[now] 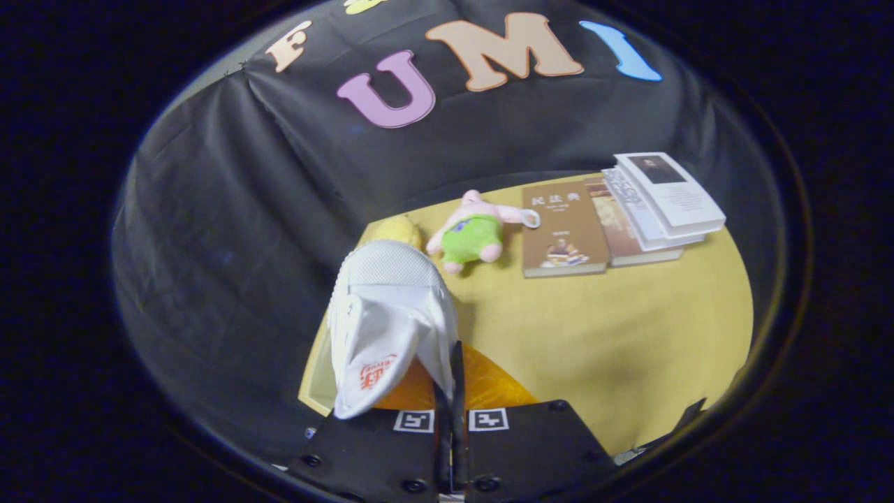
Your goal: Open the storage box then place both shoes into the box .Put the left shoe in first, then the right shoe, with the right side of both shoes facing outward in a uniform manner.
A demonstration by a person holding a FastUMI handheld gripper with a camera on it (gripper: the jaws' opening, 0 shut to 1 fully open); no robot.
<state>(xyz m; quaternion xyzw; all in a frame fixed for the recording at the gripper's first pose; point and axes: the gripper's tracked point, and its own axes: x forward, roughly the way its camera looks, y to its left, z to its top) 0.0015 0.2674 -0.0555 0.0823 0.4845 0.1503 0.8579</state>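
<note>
Gripping a white shoe [387, 314] by the rim of its collar, the tongs [450, 391] stand narrowed to almost nothing, both fingers pressed together on the thin edge of the opening beside the orange insole. The shoe hangs lifted above the near corner of the yellow table [628, 328], toe pointing away toward the black cloth wall, tongue flopped forward toward the camera with a red mark on it. Which of the two shoes this is I cannot say for sure; the fisheye bends its outline and the sole is hidden, so left or right stays a guess.

As a judgement on progress: one shoe is picked up and being carried, so the work sits somewhere in the placing steps, not at the end. Whether the lid is already off, and whether a shoe already lies inside, cannot be judged from here. What is left, at the least, is to set this shoe down in the box with its right side outward, and either fetch or have already placed its partner.

Beyond the shoe a pink plush toy [475, 234] in a green top lies on the table, with something yellow [394, 230] just behind the shoe's toe, and a row of books [614, 216] fanned out farther along
</note>
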